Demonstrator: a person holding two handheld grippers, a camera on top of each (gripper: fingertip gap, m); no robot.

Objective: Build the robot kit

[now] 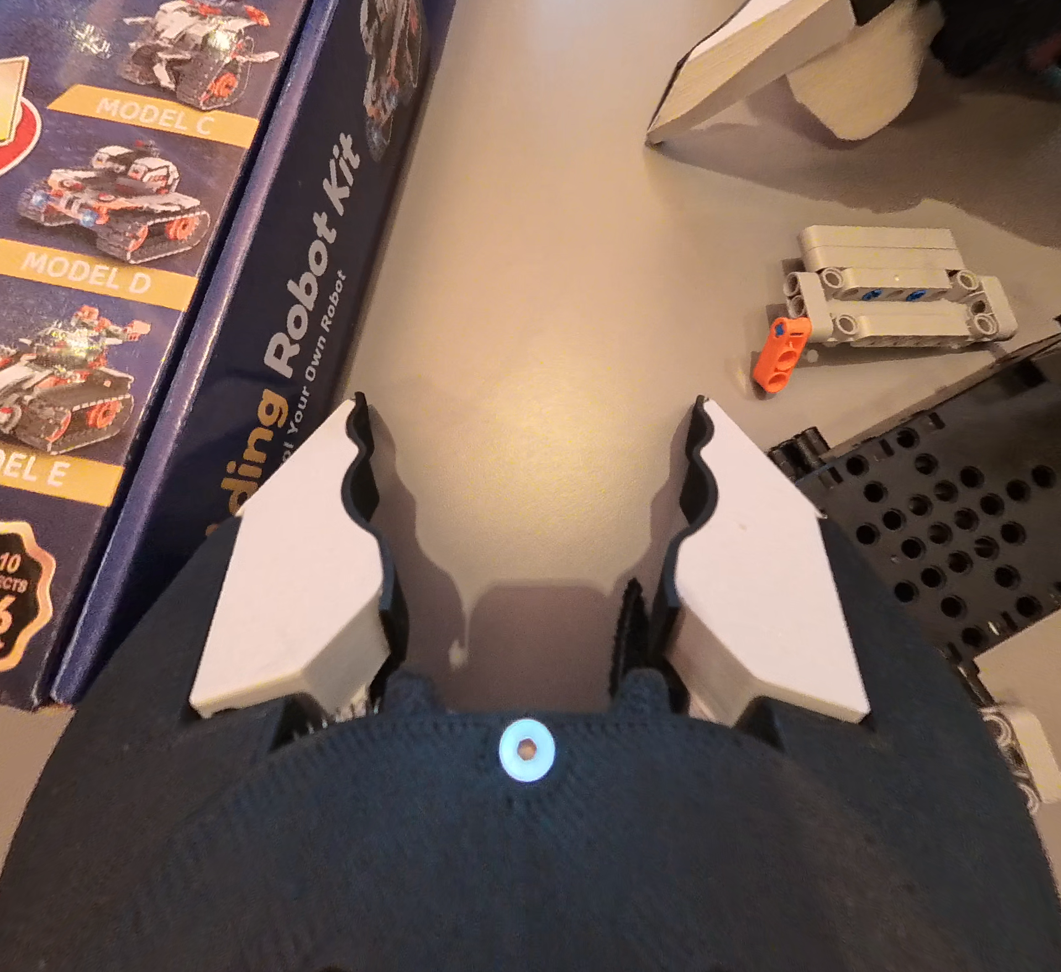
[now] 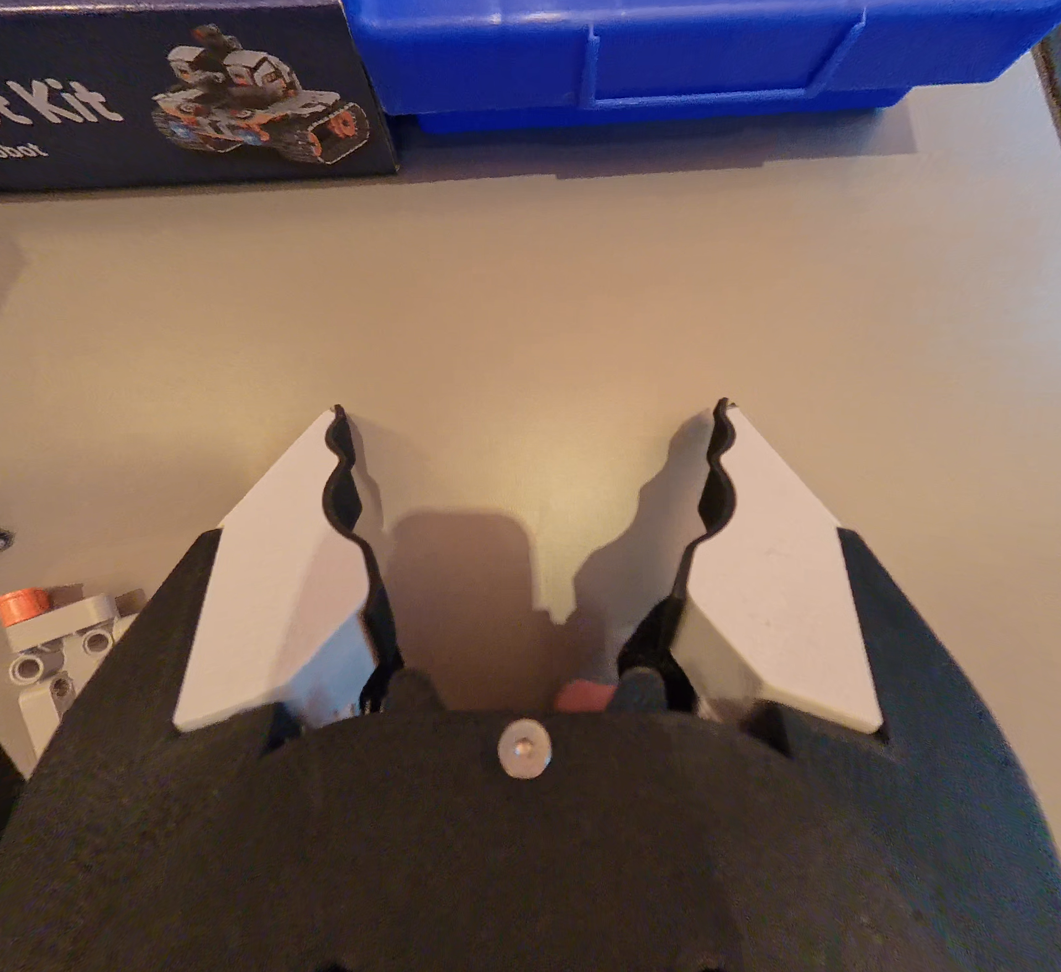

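Observation:
My left gripper (image 1: 528, 405) is open and empty over the grey table (image 1: 517, 255). A dark blue robot kit box (image 1: 189, 232) lies close to its left finger. A grey brick assembly (image 1: 895, 293) with an orange connector piece (image 1: 782, 353) sits to the right, and a black perforated plate (image 1: 947, 531) lies beside the right finger. The other gripper's white finger (image 1: 763, 54) shows at the upper right. My right gripper (image 2: 529, 407) is open and empty above bare table (image 2: 517, 284). The same grey assembly with an orange part (image 2: 51, 634) shows at its lower left.
A blue plastic bin (image 2: 660, 37) holding plastic bags and dark parts stands at the far side in the right wrist view, next to the kit box (image 2: 189, 89). The table's edge (image 2: 1048, 83) runs at the far right. To reach the black perforated plate (image 1: 947, 531) in a straight line is about 7 cm for my left fingers, about 15 cm for my right.

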